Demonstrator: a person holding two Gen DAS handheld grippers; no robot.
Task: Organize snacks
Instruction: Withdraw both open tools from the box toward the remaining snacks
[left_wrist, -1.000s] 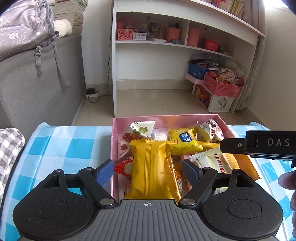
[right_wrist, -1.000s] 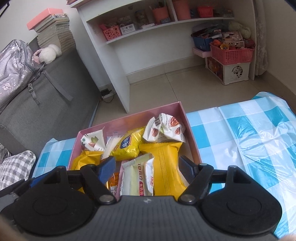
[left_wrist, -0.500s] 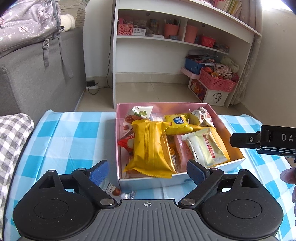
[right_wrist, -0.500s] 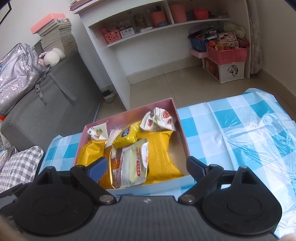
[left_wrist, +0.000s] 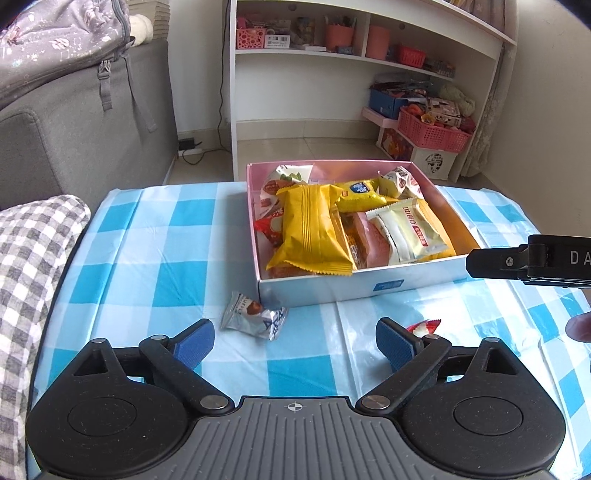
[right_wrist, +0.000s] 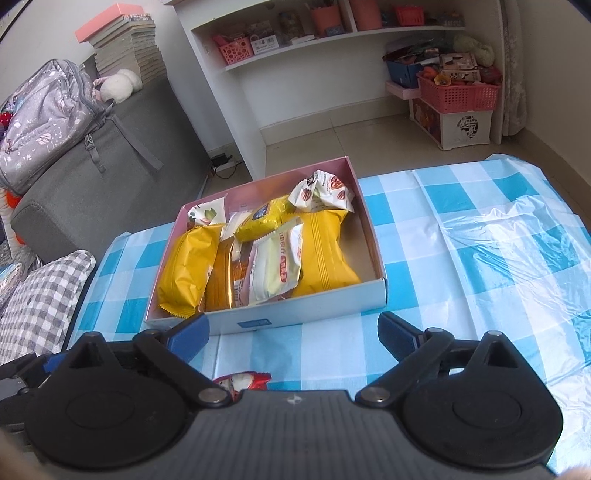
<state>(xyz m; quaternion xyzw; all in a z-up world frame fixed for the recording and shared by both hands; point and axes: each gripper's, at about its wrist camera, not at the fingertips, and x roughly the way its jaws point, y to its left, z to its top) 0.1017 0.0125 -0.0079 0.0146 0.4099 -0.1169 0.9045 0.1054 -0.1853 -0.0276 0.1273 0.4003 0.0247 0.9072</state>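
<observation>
My left hand-held gripper (left_wrist: 294, 339) and right hand-held gripper (right_wrist: 293, 338) have their jaws opening, nothing between them. The snack box (left_wrist: 332, 290) sits mid-frame near the worktop's (left_wrist: 155, 258) far edge, packed with yellow packets. I see bare checked cloth to its left and, in the right view, to its right. A silver wrapped snack (left_wrist: 255, 315) lies just before the box. A red wrapper (right_wrist: 242, 380) is half hidden behind my gripper body.

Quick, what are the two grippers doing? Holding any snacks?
Left gripper: jaws opening, holding nothing; a silver snack lies on the table ahead of it.
Right gripper: jaws opening, holding nothing.
</observation>
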